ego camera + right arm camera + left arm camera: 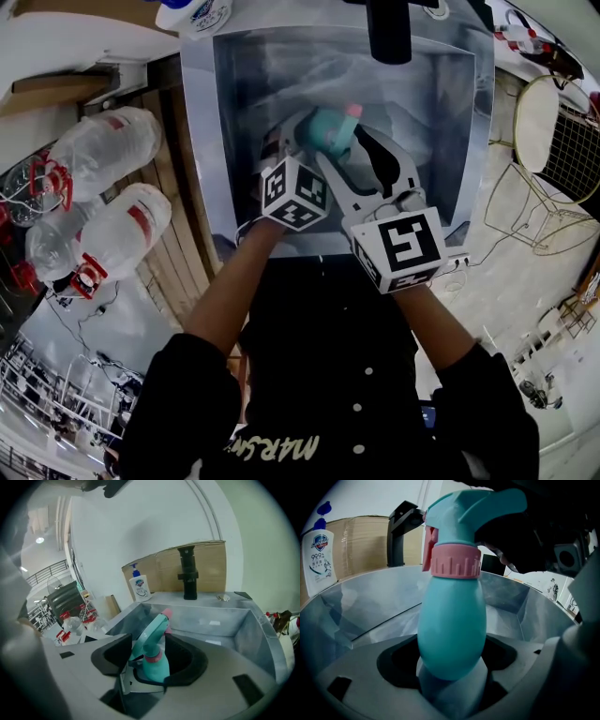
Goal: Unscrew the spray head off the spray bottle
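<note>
The left tool (450, 667) is gripping the teal spray bottle (452, 625) by its body, holding it over the middle of the sink (450, 112). The right tool (152, 656) is standing open, its jaws apart around the spray head (153, 630).

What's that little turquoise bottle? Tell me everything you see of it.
A turquoise, plastic-looking spray bottle: egg-shaped body, pink ribbed collar, pink trigger, turquoise spray head attached. It is held head-up over a metal sink, body clamped by the left gripper; the fingers of the right gripper stand open around its head.
</note>
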Motion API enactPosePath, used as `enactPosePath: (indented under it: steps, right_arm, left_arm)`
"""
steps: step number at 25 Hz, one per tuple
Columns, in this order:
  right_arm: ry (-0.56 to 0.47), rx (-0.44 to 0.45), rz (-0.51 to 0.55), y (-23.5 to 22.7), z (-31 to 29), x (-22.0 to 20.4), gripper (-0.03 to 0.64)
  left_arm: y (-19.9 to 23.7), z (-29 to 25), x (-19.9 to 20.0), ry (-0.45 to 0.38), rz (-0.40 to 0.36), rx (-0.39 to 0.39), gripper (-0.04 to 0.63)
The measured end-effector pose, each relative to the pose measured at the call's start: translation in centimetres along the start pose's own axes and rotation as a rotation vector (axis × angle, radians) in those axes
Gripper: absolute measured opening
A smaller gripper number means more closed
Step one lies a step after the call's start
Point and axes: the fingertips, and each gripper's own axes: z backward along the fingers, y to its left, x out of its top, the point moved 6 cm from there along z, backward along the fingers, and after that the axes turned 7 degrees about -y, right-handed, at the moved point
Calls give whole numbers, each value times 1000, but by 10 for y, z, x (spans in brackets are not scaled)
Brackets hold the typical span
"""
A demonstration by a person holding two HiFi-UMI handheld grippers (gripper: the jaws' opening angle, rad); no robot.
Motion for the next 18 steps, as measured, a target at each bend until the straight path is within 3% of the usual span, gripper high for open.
enactPosePath:
  steps: [10,18]
  right_arm:
    - [22,-35,32,5,-4,2,229]
    - [55,-16,69,4,-4,4,221]
  left_arm:
    - [-2,-3,-10,36,-14,-11,394]
    - [0,-2,-1,2,-11,-12,394]
